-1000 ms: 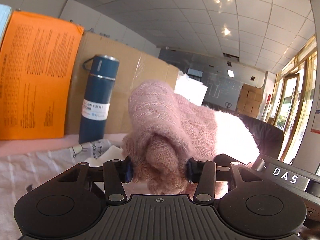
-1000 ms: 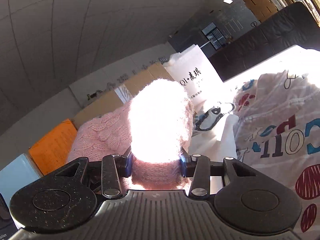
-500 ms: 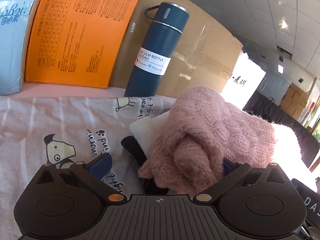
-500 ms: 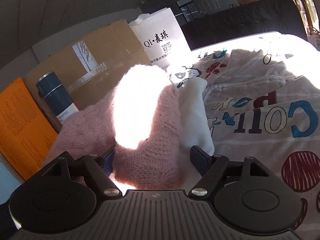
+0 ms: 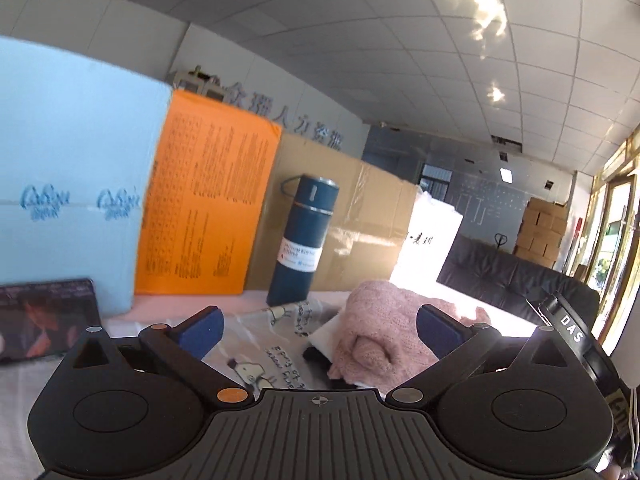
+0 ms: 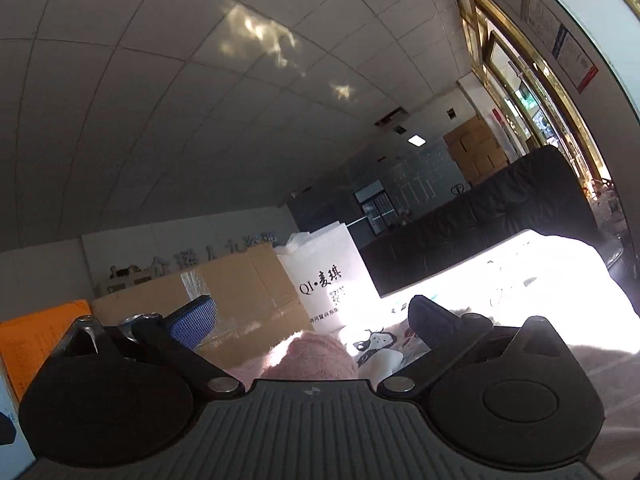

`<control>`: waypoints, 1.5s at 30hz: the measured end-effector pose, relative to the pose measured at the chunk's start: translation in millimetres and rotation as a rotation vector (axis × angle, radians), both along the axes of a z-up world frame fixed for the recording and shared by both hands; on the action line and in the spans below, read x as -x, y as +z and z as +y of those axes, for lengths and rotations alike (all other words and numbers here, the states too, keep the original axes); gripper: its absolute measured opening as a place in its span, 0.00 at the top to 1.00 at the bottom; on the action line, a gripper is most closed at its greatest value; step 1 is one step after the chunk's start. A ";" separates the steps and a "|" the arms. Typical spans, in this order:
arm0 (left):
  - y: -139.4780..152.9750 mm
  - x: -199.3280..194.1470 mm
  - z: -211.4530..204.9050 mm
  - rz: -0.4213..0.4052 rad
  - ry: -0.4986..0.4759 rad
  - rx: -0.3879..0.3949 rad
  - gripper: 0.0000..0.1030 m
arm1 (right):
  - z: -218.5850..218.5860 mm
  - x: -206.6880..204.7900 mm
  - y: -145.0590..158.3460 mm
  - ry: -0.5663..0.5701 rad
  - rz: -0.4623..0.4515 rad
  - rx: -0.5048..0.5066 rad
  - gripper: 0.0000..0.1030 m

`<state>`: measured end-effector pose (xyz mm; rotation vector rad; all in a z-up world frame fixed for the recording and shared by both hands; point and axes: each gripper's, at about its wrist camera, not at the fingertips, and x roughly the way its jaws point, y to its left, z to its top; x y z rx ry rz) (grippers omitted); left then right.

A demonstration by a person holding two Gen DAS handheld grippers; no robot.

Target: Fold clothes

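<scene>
A folded pink knitted sweater (image 5: 384,336) lies in a bundle on a white folded garment (image 5: 324,334), on the cartoon-print cloth (image 5: 260,344). My left gripper (image 5: 318,330) stands wide open a short way in front of it, its pads clear of the wool. In the right wrist view only the top of the pink sweater (image 6: 316,360) shows, low between the fingers. My right gripper (image 6: 312,318) is tilted up towards the ceiling. Its jaws are opening, and nothing is pressed between them. The right tool's body, marked DAS (image 5: 568,328), shows at the right of the left view.
A dark blue vacuum bottle (image 5: 302,240) stands behind the clothes. Behind it lean an orange board (image 5: 204,208), a cardboard sheet (image 5: 368,216) and a light blue box (image 5: 72,184). A white paper bag (image 6: 332,276) and a black sofa (image 6: 480,224) are further right.
Both grippers held the pink sweater a second ago. Both have let go, spread wide and pulled back from it. The right view has tipped up towards the ceiling.
</scene>
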<state>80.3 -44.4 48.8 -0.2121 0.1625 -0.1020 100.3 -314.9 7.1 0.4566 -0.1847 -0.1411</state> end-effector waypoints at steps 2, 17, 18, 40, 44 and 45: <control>9.2 25.0 9.4 -0.031 0.019 -0.048 0.00 | 7.1 17.9 12.5 0.035 0.000 0.002 0.00; -42.7 67.7 19.7 -0.132 -0.015 -0.219 0.00 | 114.8 112.8 3.1 -0.208 0.333 0.241 0.00; -44.0 69.7 19.7 -0.150 0.001 -0.231 0.00 | 119.0 112.1 1.7 -0.223 0.326 0.271 0.00; -50.8 73.0 30.1 -0.145 0.006 -0.192 0.00 | 140.8 98.0 -10.6 -0.191 0.336 0.430 0.00; -51.0 72.5 30.7 -0.140 0.008 -0.188 0.00 | 139.8 97.5 -10.5 -0.191 0.336 0.427 0.00; -51.1 72.7 30.6 -0.140 0.008 -0.188 0.00 | 140.0 97.6 -10.5 -0.190 0.336 0.428 0.00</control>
